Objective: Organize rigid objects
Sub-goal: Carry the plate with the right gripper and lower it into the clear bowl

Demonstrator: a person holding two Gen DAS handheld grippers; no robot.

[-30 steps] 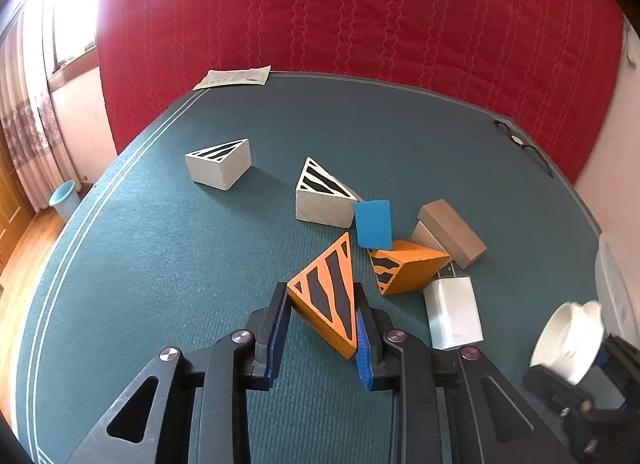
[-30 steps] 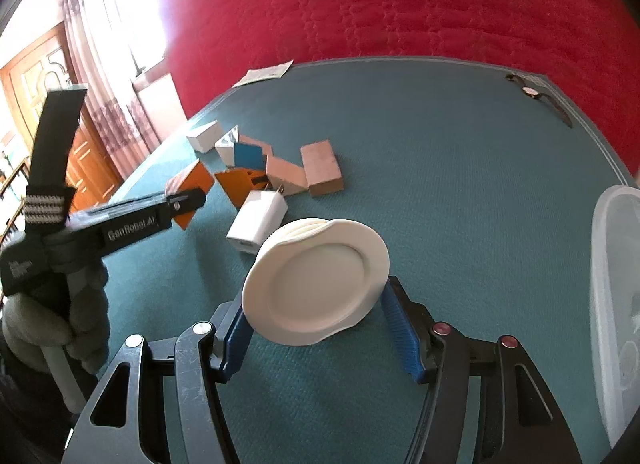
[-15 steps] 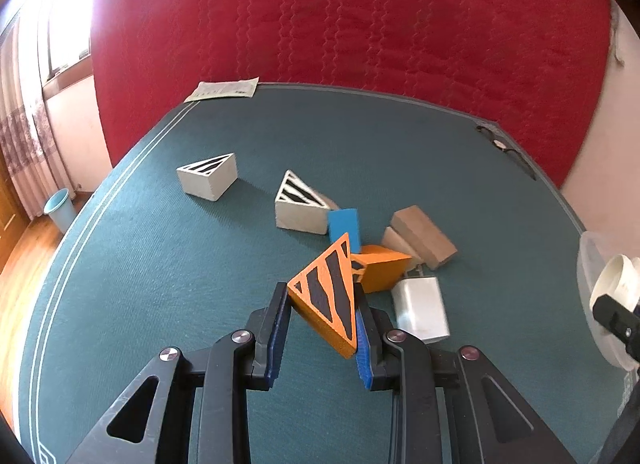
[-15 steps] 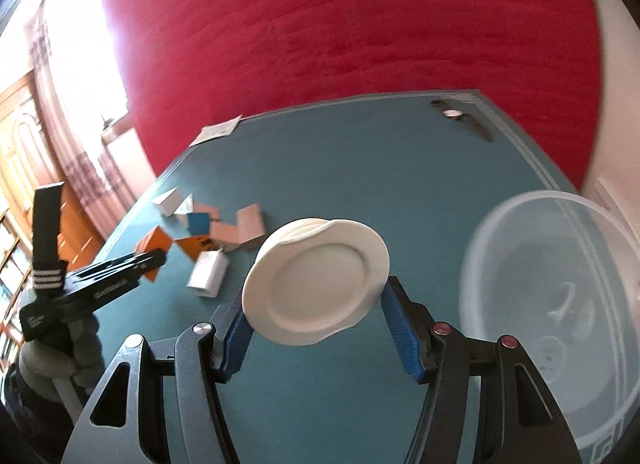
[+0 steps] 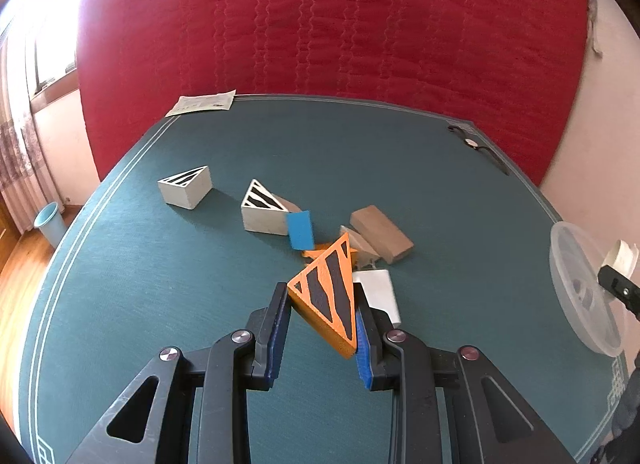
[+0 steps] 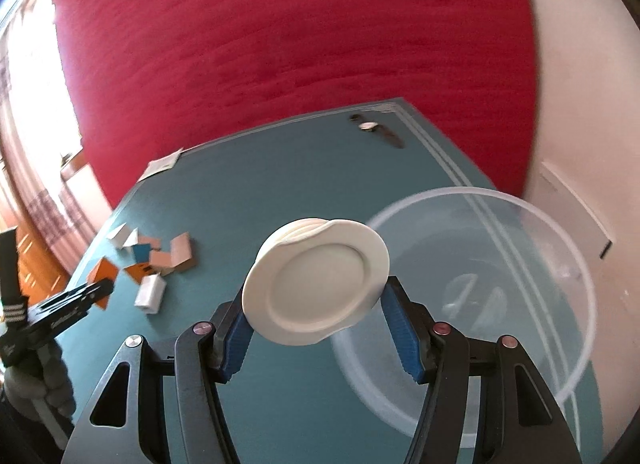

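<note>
My left gripper (image 5: 321, 298) is shut on an orange triangular block with black stripes (image 5: 328, 296) and holds it above the green table. My right gripper (image 6: 316, 296) is shut on a white round plate (image 6: 316, 286), held up on edge to the left of a clear plastic bowl (image 6: 540, 264). The bowl also shows in the left wrist view (image 5: 576, 288) at the right table edge. The left gripper with its orange block (image 6: 103, 273) shows at the left of the right wrist view.
A pile lies mid-table: two white striped wedges (image 5: 186, 186) (image 5: 262, 206), a blue block (image 5: 300, 230), a brown block (image 5: 380, 234), a white box (image 5: 378, 292). A paper (image 5: 202, 103) and a black watch (image 5: 474, 144) lie at the far edge.
Both grippers have lifted and pulled back from the pile. The right gripper has swung right with the plate, so the clear bowl has come fully into its view.
</note>
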